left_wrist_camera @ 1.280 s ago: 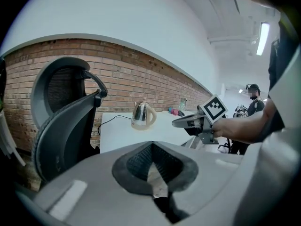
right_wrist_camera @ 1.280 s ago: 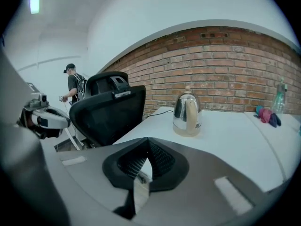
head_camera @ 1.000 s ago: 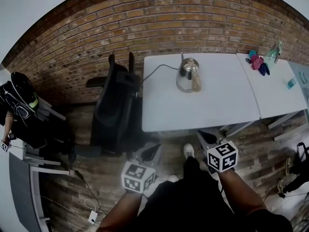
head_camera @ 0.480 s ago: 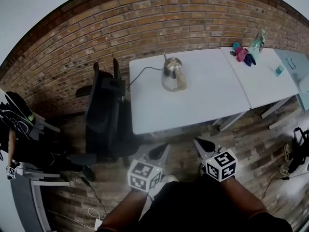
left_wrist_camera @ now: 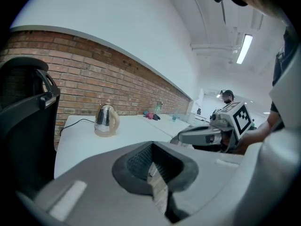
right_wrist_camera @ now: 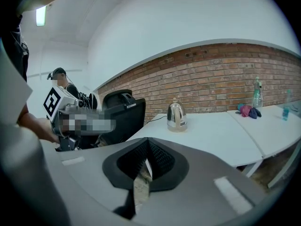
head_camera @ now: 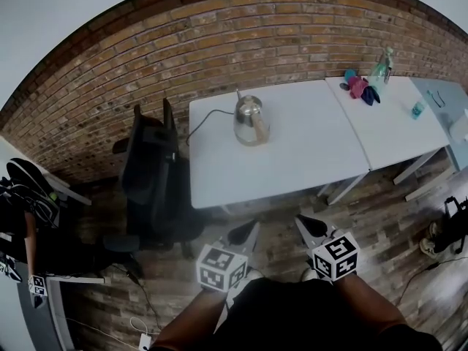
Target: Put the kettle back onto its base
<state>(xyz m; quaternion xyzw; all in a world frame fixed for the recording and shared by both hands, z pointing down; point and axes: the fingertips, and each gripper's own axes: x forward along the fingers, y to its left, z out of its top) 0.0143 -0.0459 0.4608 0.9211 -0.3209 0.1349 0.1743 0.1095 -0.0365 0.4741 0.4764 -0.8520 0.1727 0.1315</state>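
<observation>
The kettle [head_camera: 251, 121] stands upright on the white table [head_camera: 292, 168], toward the far edge, close to the brick wall [head_camera: 219, 39]. A dark cord [head_camera: 207, 115] runs from the foot of the kettle to the left edge of the table. This suggests that the base is under the kettle or directly at it, but no separate base shows on the table, and I cannot tell for certain if the kettle already sits on it.

Both grippers are well apart from the kettle. They are held low, near the person's body, above the wooden floor and in front of the near edge of the table. The left gripper [head_camera: 244, 233] has its jaws pressed together with nothing in them; only a thin slit shows between the pads. The right gripper [head_camera: 308, 225] is the same, clenched and empty. In both gripper views the kettle is far ahead of the jaws and looks small.

I judge that no grasp is under way at this moment: it is either the approach or the task is already finished. If the kettle must be moved, the next move calls for stepping to the table, releasing one pair of jaws, and taking the handle.

A black chair [head_camera: 150, 170] stands at the left of the table.
</observation>
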